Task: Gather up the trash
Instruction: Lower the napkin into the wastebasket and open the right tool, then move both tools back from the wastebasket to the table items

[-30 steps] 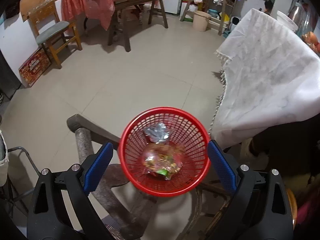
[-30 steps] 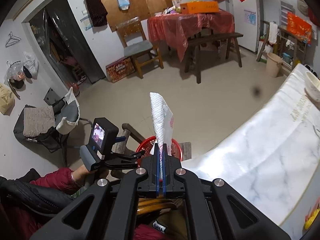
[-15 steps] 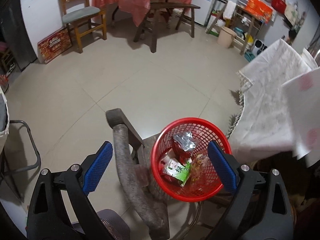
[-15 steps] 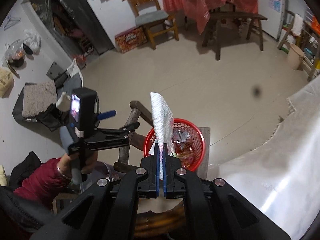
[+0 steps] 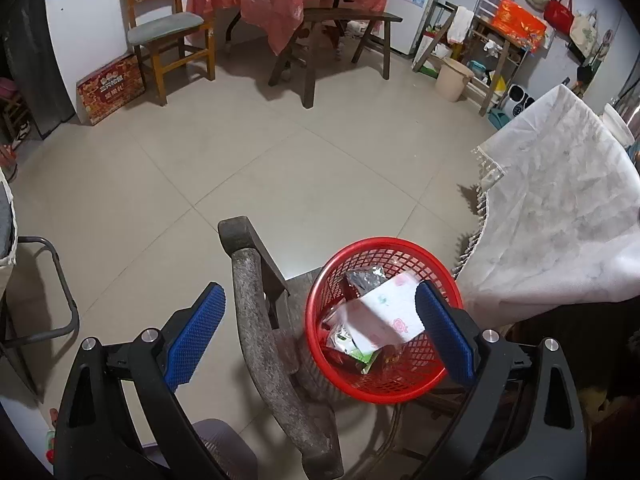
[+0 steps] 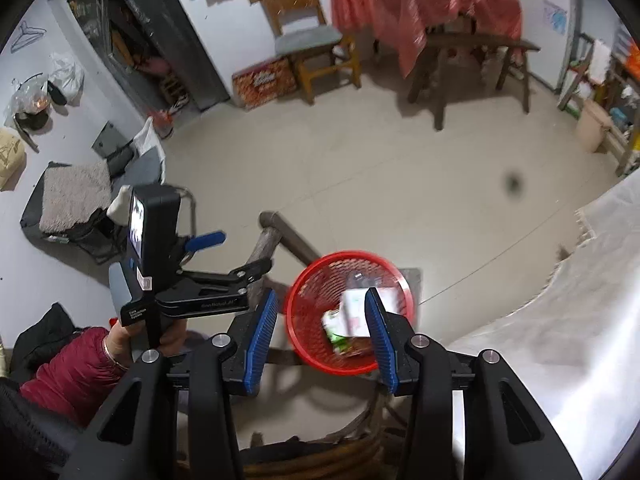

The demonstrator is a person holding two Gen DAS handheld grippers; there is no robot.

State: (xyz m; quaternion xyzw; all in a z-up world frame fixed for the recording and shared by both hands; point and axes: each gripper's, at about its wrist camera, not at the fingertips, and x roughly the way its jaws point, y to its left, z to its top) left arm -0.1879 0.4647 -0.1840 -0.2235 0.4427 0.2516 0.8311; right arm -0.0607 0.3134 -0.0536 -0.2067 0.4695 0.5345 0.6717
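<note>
Released since the earlier frame: white paper napkin [image 5: 386, 316] is dropping into the red mesh basket [image 5: 434, 260] | right tongs [image 6: 320, 330] are opening, nothing gripped | left tongs [image 5: 320, 328] are gaping wide, empty | napkin is lying blurred, pink-printed, atop wrappers | basket is sitting on a wooden chair [image 5: 256, 296] beside the cloth-covered bench [image 5: 560, 208]

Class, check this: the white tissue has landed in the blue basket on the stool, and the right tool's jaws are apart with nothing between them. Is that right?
Not quite. The basket is red, not blue, as the right wrist view shows. The rest stands: the tissue lies in it on the stool, and the right tool has its jaws opening with nothing between them.
</note>
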